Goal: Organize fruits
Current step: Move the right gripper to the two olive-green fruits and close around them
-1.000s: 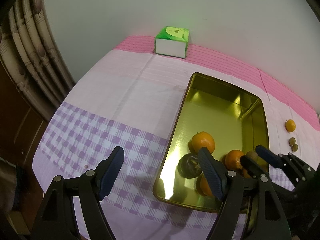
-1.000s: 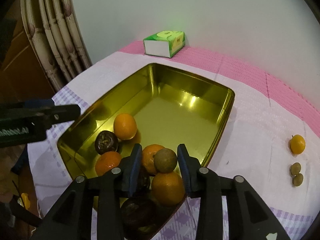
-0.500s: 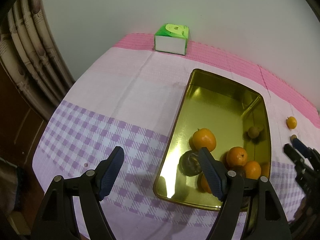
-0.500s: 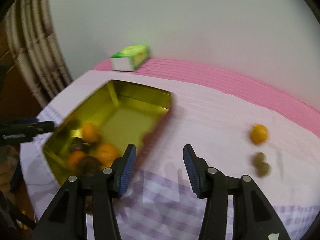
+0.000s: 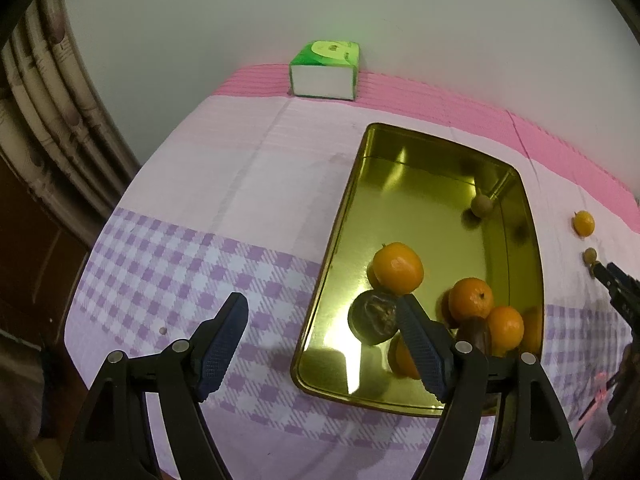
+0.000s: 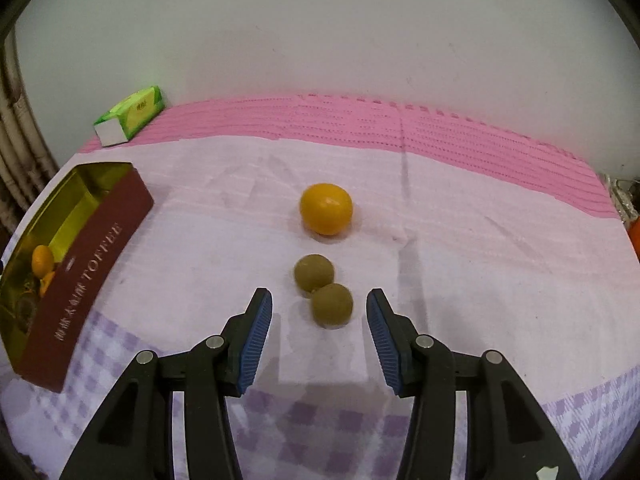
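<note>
The right tool [image 6: 319, 312] is spread apart and holds nothing. Just ahead of its blue pads [image 6: 256, 334], roughly level with the tips and slightly nearer the right one, lies a small brown fruit [image 6: 332, 305]. A second brown fruit [image 6: 313, 273] touches it on the far side, and an orange [image 6: 326, 208] sits farther ahead, a little apart from the pair. All three rest on the cloth-covered counter [image 6: 460, 264].

Off to this tool's left stands the gold tin [image 6: 86, 280] (its dark red wall reads "TOFFEE"), with oranges showing inside. A green tissue pack [image 6: 130, 115] lies beyond it by the wall.

The left tool [image 5: 322, 316] is also spread wide and empty. Its right finger crosses the tin's near end, its left finger is over the checked cloth. Inside the tin ahead sit several oranges [image 5: 398, 268], a dark wrinkled fruit [image 5: 372, 316] and, toward the far right corner, one small brown fruit [image 5: 481, 205] alone.
</note>
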The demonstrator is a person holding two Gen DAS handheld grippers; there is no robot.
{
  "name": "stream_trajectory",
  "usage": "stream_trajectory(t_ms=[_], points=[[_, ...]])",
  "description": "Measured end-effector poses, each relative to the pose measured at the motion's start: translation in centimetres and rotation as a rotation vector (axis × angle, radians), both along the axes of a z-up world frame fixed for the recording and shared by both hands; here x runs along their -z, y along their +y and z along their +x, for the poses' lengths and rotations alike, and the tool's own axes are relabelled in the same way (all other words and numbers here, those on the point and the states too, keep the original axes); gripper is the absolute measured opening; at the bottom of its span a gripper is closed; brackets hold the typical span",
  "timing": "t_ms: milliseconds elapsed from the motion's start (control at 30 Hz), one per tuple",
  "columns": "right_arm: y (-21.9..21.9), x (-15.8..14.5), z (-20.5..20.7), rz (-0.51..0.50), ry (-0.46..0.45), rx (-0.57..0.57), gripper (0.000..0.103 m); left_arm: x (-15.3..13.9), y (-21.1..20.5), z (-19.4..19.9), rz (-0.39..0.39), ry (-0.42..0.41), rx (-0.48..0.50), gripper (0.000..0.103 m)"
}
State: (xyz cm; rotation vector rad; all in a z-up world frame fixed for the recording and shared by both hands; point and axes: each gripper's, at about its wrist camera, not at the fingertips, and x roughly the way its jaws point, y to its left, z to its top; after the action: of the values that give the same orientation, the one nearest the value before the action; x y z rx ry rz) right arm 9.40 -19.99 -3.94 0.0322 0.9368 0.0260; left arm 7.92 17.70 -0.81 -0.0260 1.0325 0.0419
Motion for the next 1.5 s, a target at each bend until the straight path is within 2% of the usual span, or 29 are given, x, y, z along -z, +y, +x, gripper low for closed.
stream_trajectory(t_ms=[267, 467, 667, 900, 1067, 1233, 1500], points=[[0.1, 1.3, 1.3, -0.006, -0.006, -0.073, 0.045, 0.1, -0.9, -0.2, 0.011, -0.019, 0.036, 0.077], [-0.4, 1.6, 1.1, 0.028, -0.01, -0.093, 0.031, 0.1, -1.6, -0.1, 0.035, -0.024, 0.039, 0.077], [-1.3, 1.5, 0.5, 0.061, -0.012, -0.097, 0.024, -0.4, -3.7, 0.5, 0.036, -0.021, 0.053, 0.077], [-2.8, 1.4, -0.3, 0.045, -0.009, -0.071, 0.024, -2.0, -11.1, 2.4, 0.019, -0.043, 0.196, 0.077], [-5.7, 1.5, -0.9, 0.033, -0.001, 0.033, 0.024, -2.0, -17.5, 4.3, -0.021, -0.036, 0.287, 0.077], [-8.1, 1.6, -1.3, 0.036, 0.0, 0.104, 0.024, -1.0, -23.8, 6.4, -0.062, -0.017, 0.369, 0.077], [-7.9, 1.8, -1.3, 0.007, -0.002, 0.11, 0.024, 1.8, -30.6, 8.5, -0.021, -0.013, 0.448, 0.077]])
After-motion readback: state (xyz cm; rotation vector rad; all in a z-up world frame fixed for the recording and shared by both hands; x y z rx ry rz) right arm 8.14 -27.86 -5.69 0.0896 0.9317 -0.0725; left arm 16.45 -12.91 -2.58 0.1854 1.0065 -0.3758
